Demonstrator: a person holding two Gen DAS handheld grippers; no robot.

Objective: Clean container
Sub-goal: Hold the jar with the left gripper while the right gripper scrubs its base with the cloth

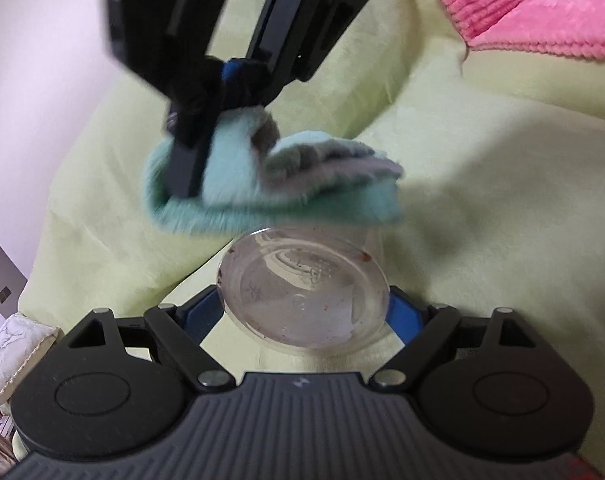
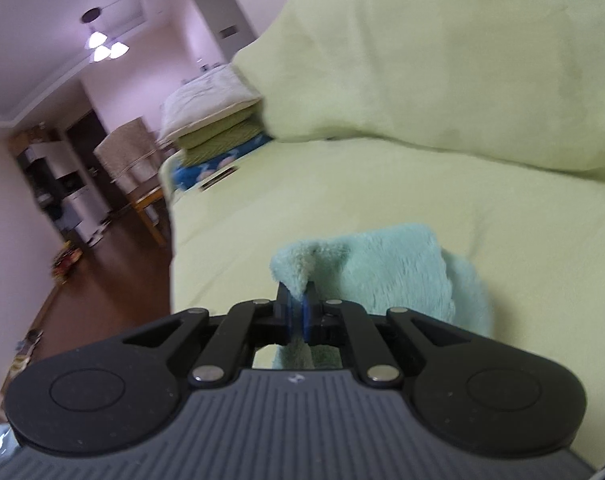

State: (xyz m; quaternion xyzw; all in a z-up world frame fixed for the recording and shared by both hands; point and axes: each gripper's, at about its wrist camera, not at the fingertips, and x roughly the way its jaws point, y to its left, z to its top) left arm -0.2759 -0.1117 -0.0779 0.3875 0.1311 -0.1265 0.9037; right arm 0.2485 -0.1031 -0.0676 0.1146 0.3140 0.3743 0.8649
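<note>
Left hand-held gripper [image 1: 304, 312] is closed around the clear container [image 1: 302, 288] above the bed [image 1: 482, 240]; the cloth [image 1: 270, 184] is pinched by the right hand-held gripper [image 2: 298, 312]. Specks remain inside, so wiping is judged unfinished.

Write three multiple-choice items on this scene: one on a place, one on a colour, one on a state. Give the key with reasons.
1. Where is the cloth relative to the clear container?
A. just above its far rim
B. stuffed in its bottom
C. under it

2. What colour is the cloth?
A. red
B. teal
C. black

3. What state is the container's inside in?
A. spotless
B. full of water
C. speckled with residue

Key:
1 A: in the left wrist view the right gripper holds it just over the rim.
2 B: teal pile in both views.
3 C: reddish-brown specks dot its walls.
</note>
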